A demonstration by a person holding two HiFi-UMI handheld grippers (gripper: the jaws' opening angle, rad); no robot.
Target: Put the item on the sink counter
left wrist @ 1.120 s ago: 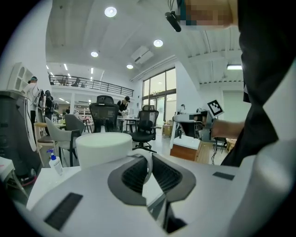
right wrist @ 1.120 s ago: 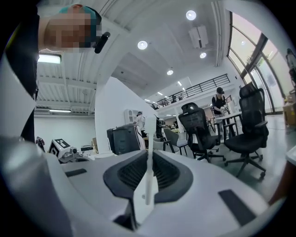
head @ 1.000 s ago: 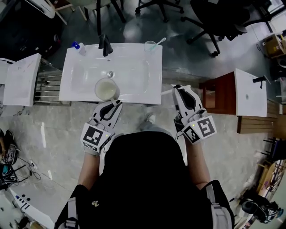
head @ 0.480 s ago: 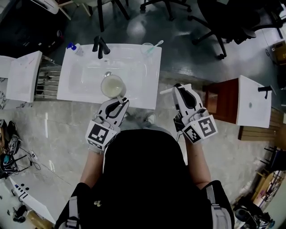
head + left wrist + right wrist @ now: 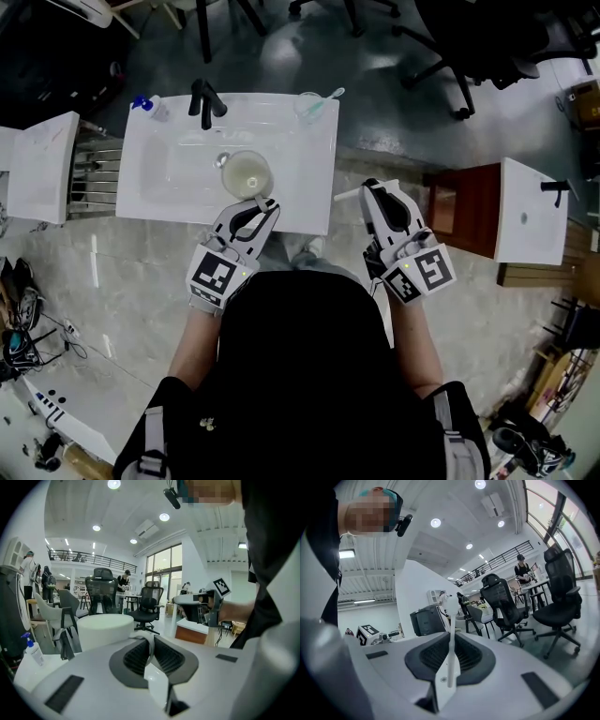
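A white mug (image 5: 247, 173) with pale liquid in it hangs over the basin of the white sink (image 5: 314, 211). My left gripper (image 5: 255, 202) is shut on its handle. In the left gripper view the mug (image 5: 105, 630) stands just beyond the jaws, and its handle is pinched in the left gripper (image 5: 149, 644). My right gripper (image 5: 375, 186) hovers to the right of the sink's front corner. It is shut on a thin white stick (image 5: 349, 193), which looks like a toothbrush. The stick (image 5: 451, 639) rises upright from the right gripper (image 5: 451, 656).
A black faucet (image 5: 202, 98), a blue-capped bottle (image 5: 148, 105) and a glass holding a toothbrush (image 5: 314, 101) stand along the sink's back rim. Other white sinks (image 5: 37, 164) (image 5: 525, 202) and a wooden cabinet (image 5: 459, 202) flank it. Office chairs (image 5: 469, 47) stand beyond.
My left gripper has carried the mug to the right across the basin. The right gripper has stayed in place with the stick.
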